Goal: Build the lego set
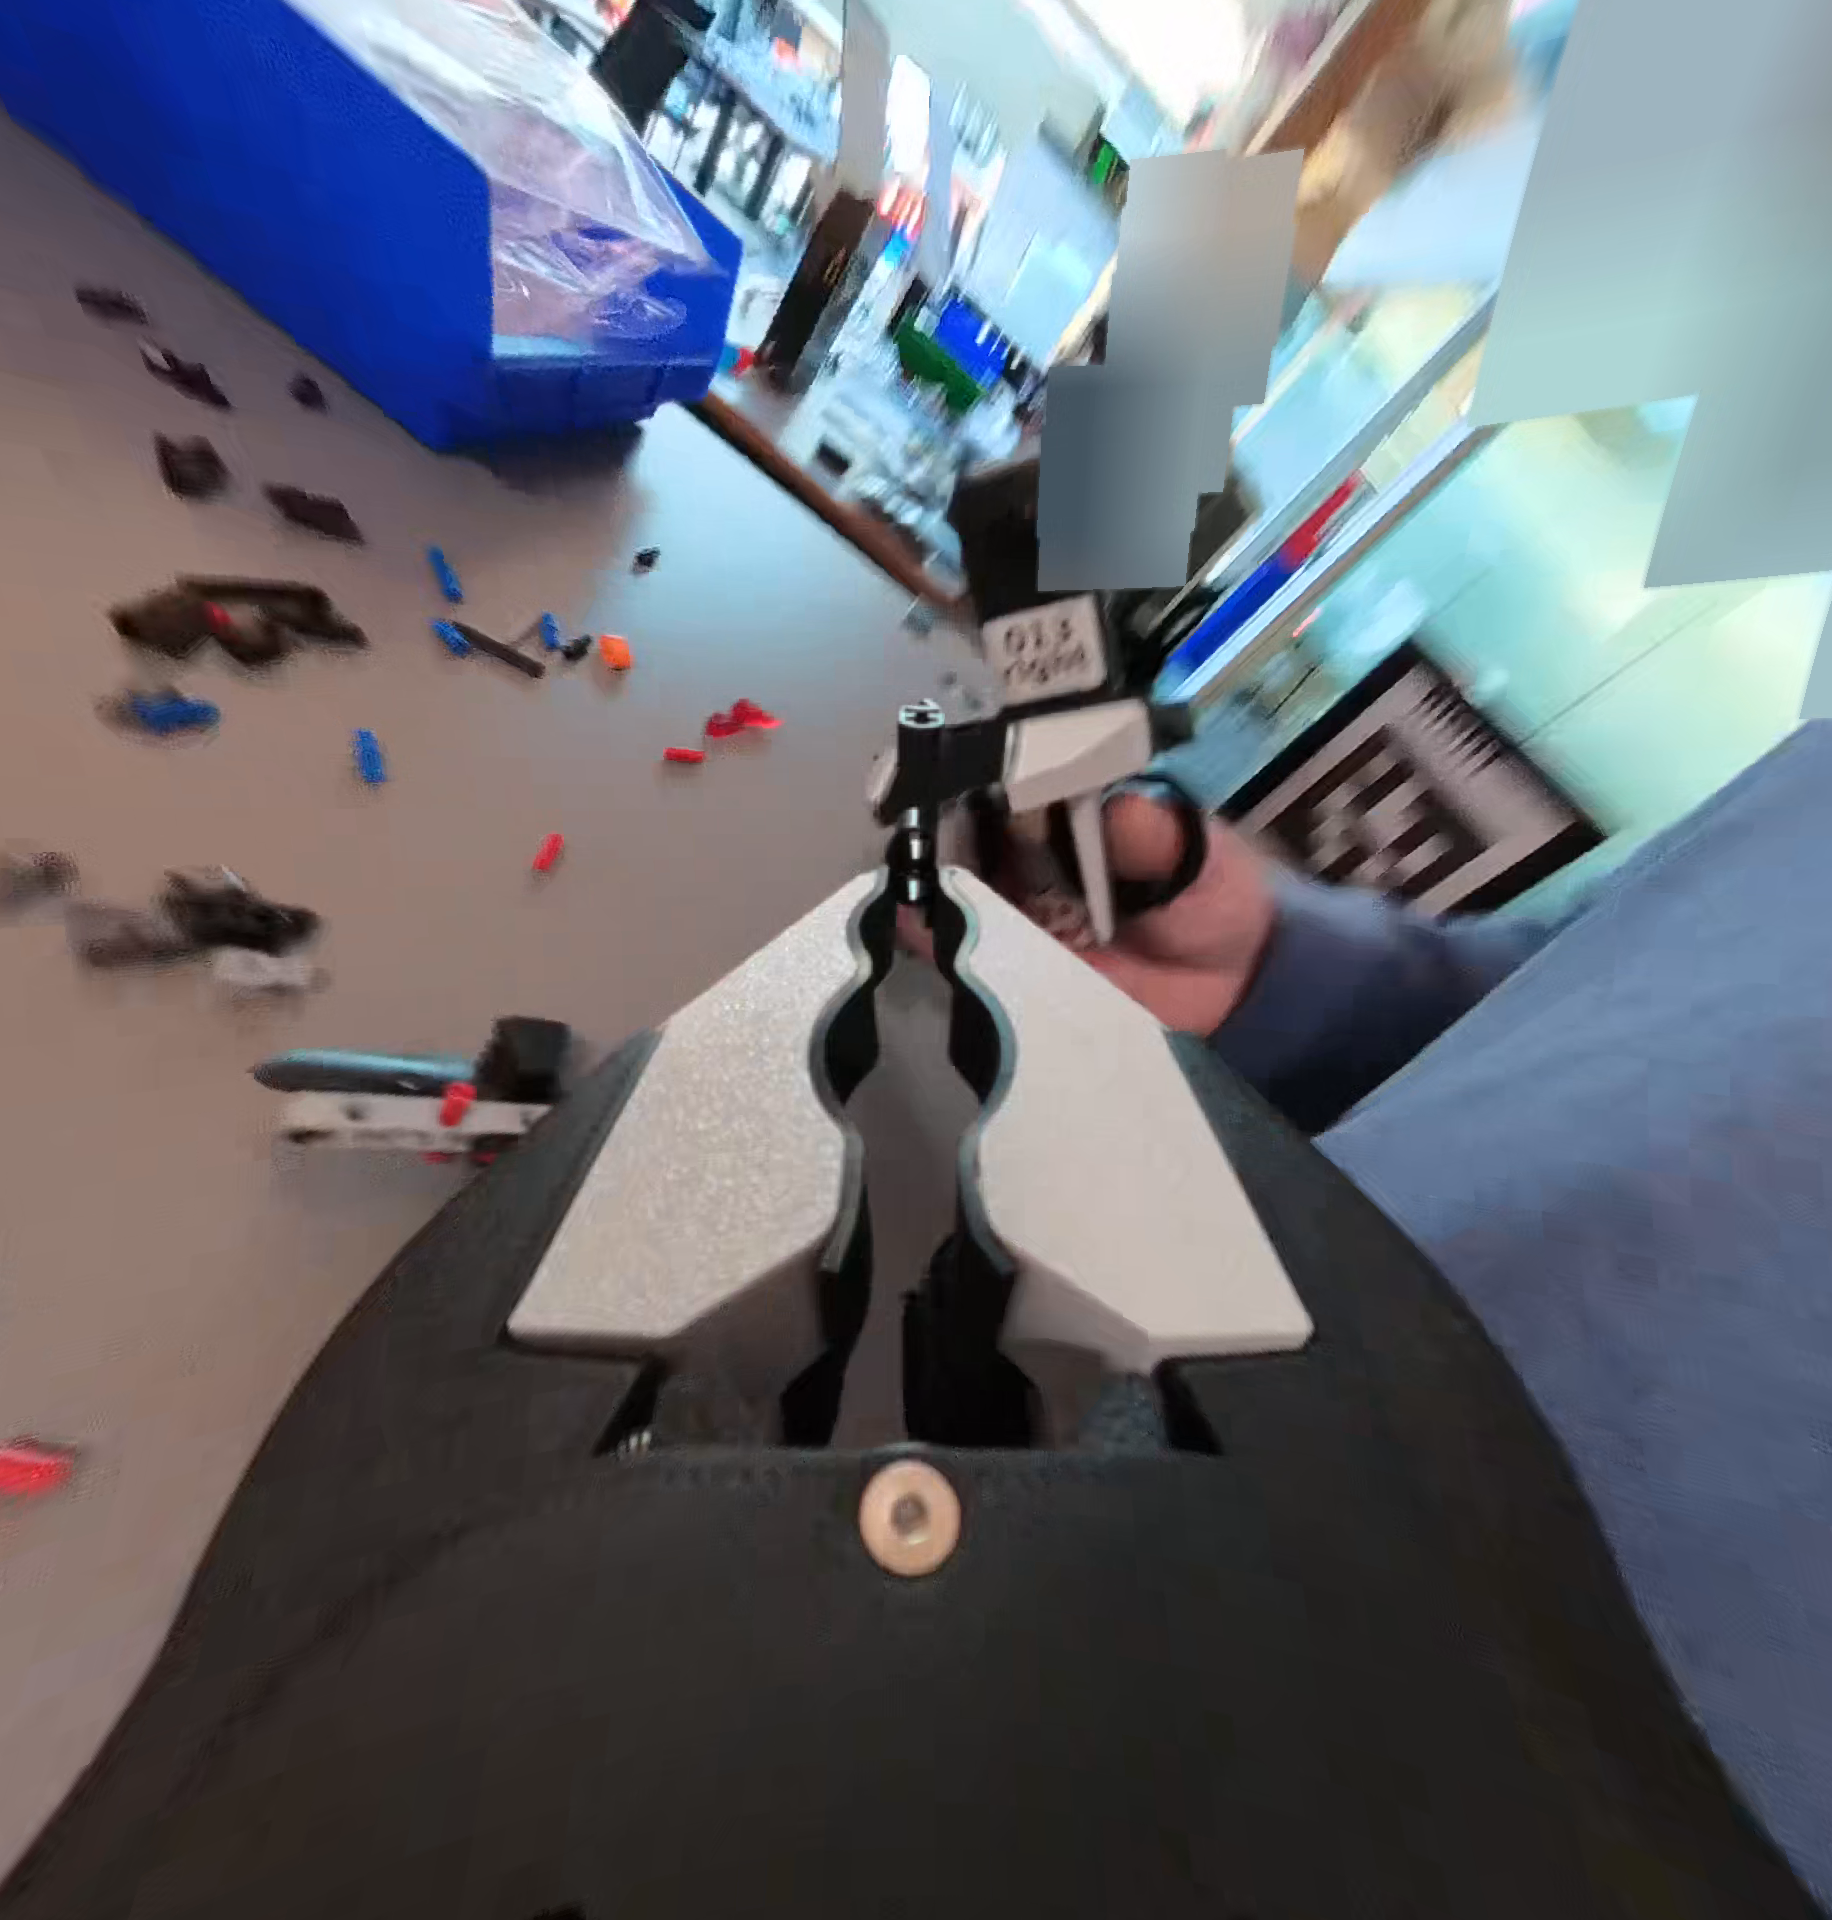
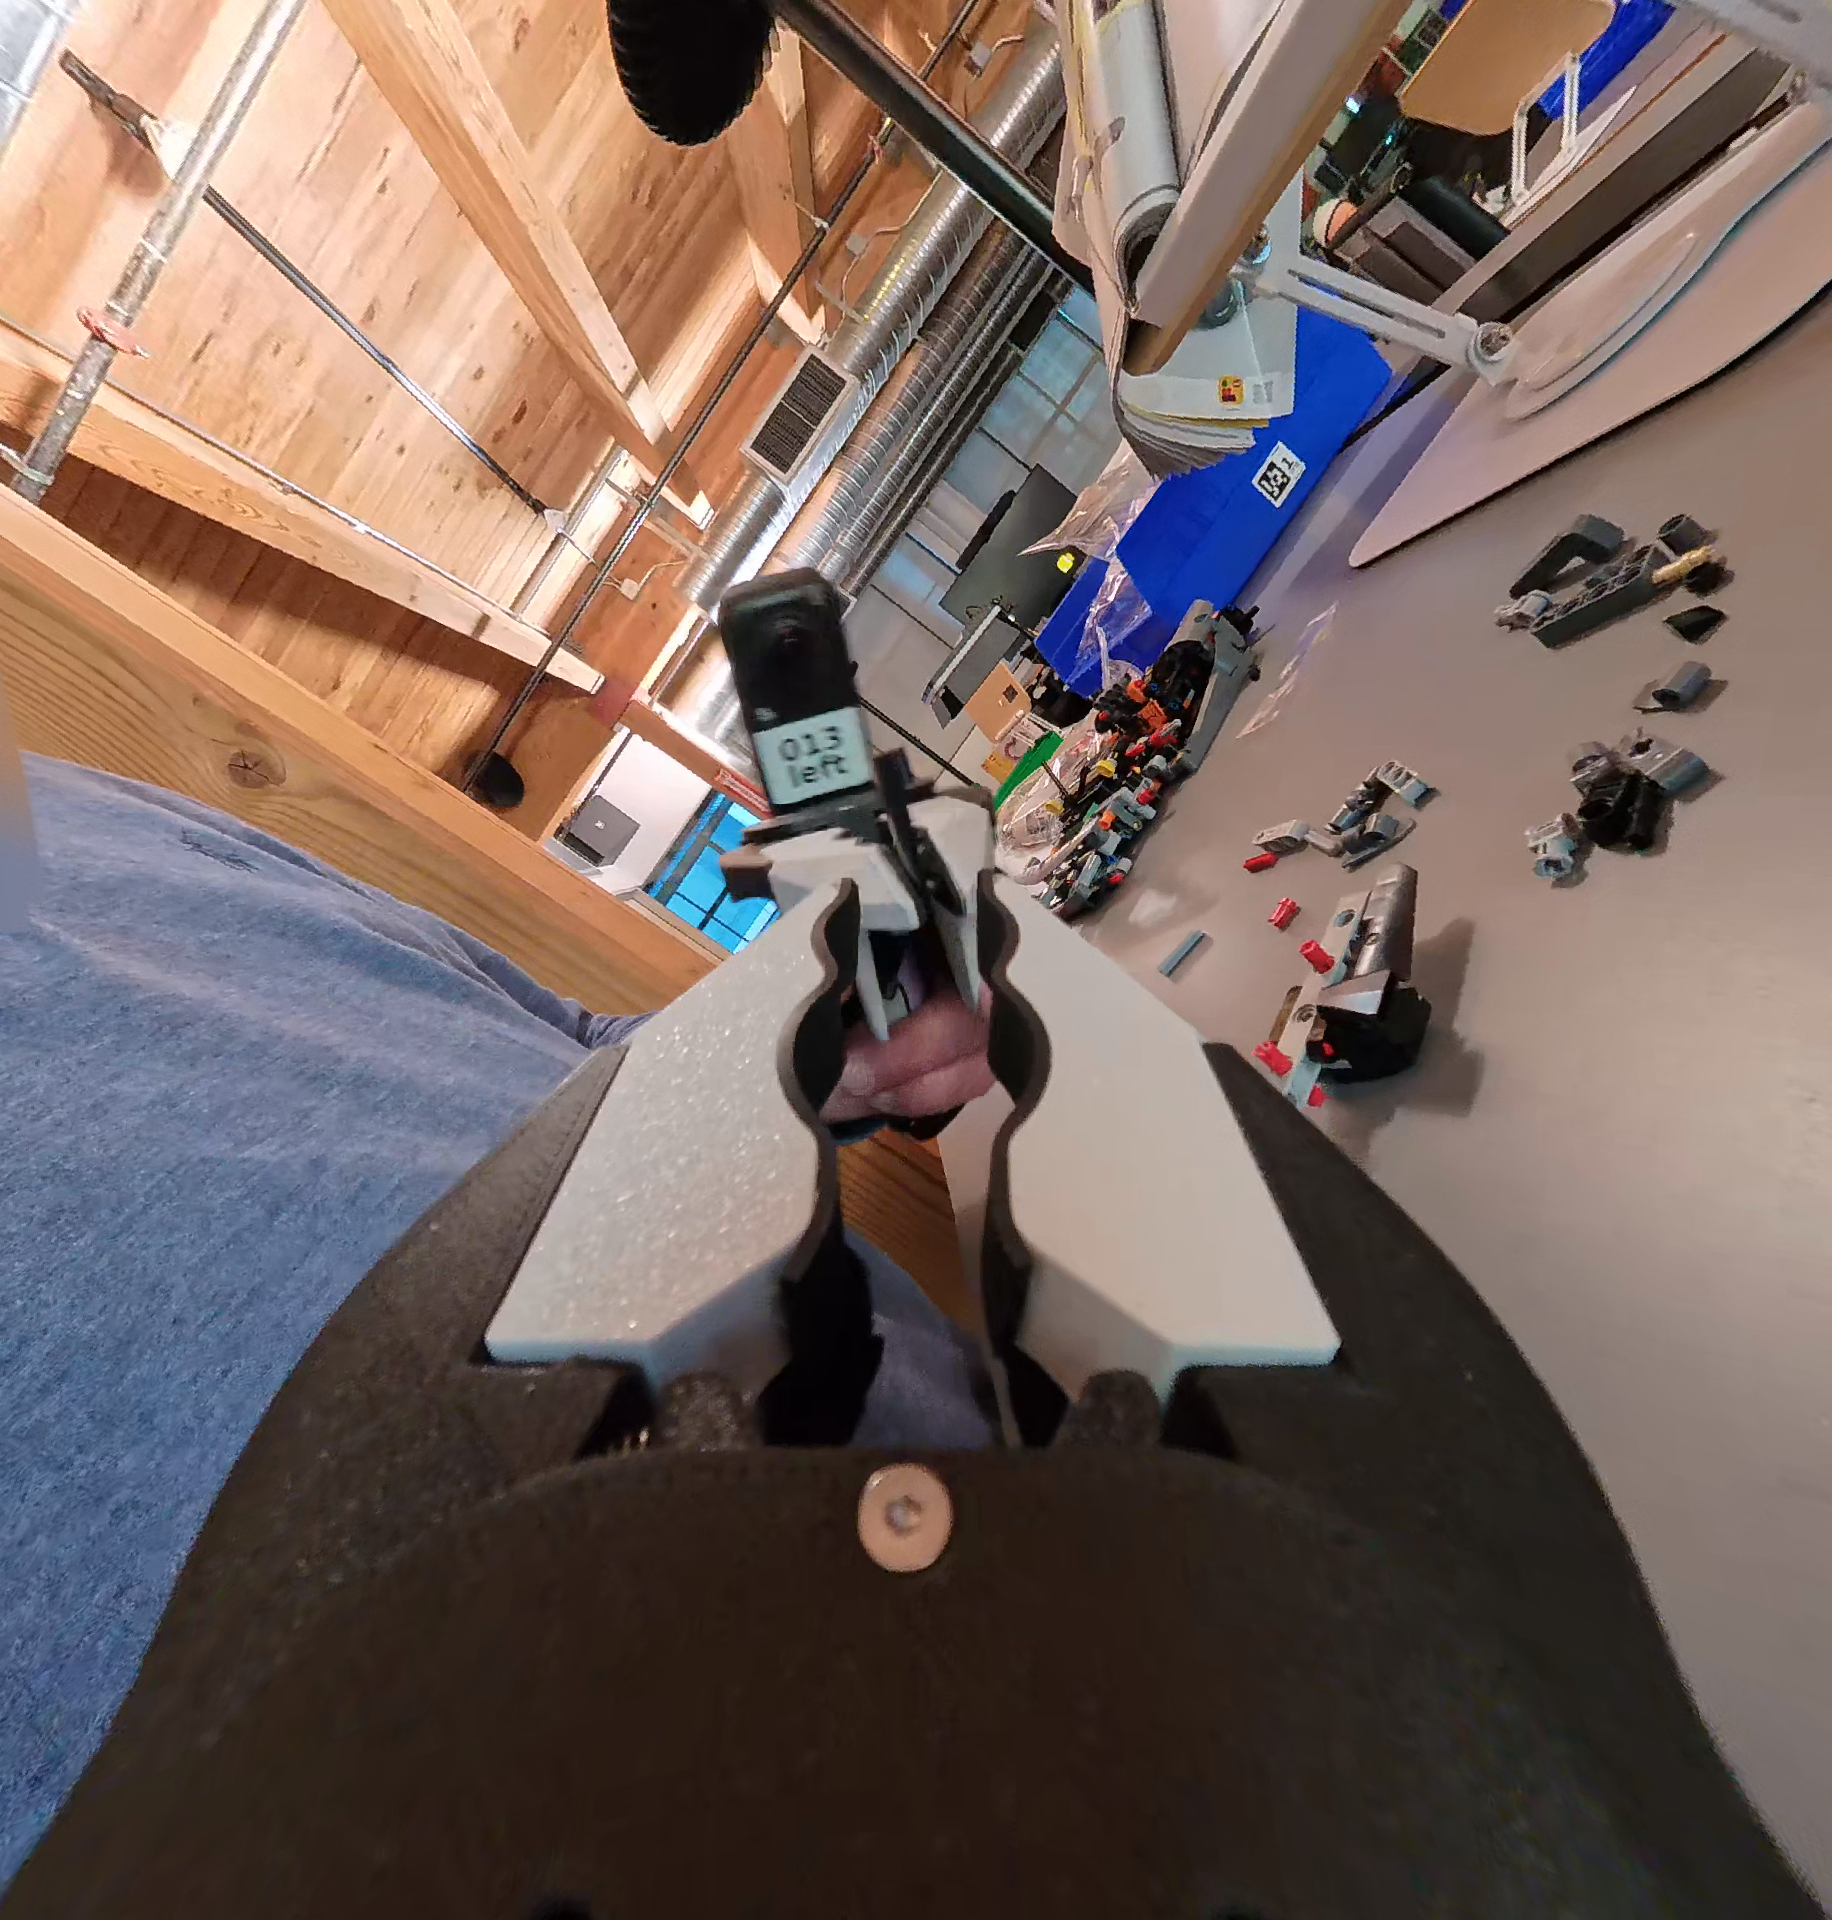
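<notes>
Left gripper [image 1: 910, 891] clenched on a small black lego pin [image 1: 907, 862] at its fingertips. Right gripper [image 2: 912, 904] clamps a black lego connector [image 1: 927, 753], meeting the pin above the tabletop [image 1: 268, 1299]. Loose lego pieces [image 2: 1348, 977] lie scattered well apart.

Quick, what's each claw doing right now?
Left claw: closed on a small black pin at its tips.
Right claw: appears closed on a black connector piece that meets the pin.
</notes>
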The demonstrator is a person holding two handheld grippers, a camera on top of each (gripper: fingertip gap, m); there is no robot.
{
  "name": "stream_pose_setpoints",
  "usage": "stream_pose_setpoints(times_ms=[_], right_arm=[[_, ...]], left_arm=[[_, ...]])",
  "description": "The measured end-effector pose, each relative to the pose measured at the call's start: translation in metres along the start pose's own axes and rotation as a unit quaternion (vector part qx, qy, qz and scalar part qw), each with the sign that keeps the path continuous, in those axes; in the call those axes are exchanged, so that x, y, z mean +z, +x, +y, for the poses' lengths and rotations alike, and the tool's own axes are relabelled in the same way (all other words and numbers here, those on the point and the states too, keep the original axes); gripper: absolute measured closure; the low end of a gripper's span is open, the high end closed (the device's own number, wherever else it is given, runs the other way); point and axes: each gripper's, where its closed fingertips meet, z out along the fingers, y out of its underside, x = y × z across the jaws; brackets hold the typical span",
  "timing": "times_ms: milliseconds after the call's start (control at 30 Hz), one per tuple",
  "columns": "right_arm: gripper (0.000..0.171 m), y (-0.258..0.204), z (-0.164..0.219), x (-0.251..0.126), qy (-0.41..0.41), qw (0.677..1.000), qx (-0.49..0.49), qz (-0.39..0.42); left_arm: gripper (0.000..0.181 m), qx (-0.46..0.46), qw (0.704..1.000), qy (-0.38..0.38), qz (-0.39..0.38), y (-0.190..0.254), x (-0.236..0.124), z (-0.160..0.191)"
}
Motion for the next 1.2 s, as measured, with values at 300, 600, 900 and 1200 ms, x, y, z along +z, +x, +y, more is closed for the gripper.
stream_pose_setpoints(times_ms=[300, 600, 900, 1200], right_arm=[[0.153, -0.001, 0.004, 0.002, 0.008, 1.000, 0.011, 0.001], [0.152, -0.007, 0.008, 0.019, -0.009, 1.000, 0.001, -0.005], [0.152, -0.012, 0.013, 0.041, -0.023, 1.000, 0.001, -0.014], [0.158, -0.013, 0.020, 0.053, -0.042, 0.999, -0.006, -0.008]], left_arm=[[0.177, -0.226, 0.967, 0.080, 0.085, -0.009, -0.015, -0.003], [0.177, -0.178, 0.979, 0.048, 0.086, 0.007, -0.017, 0.005], [0.177, -0.186, 0.976, 0.067, 0.088, 0.007, -0.033, 0.004], [0.177, -0.152, 0.984, 0.046, 0.079, 0.012, -0.034, 0.008]])
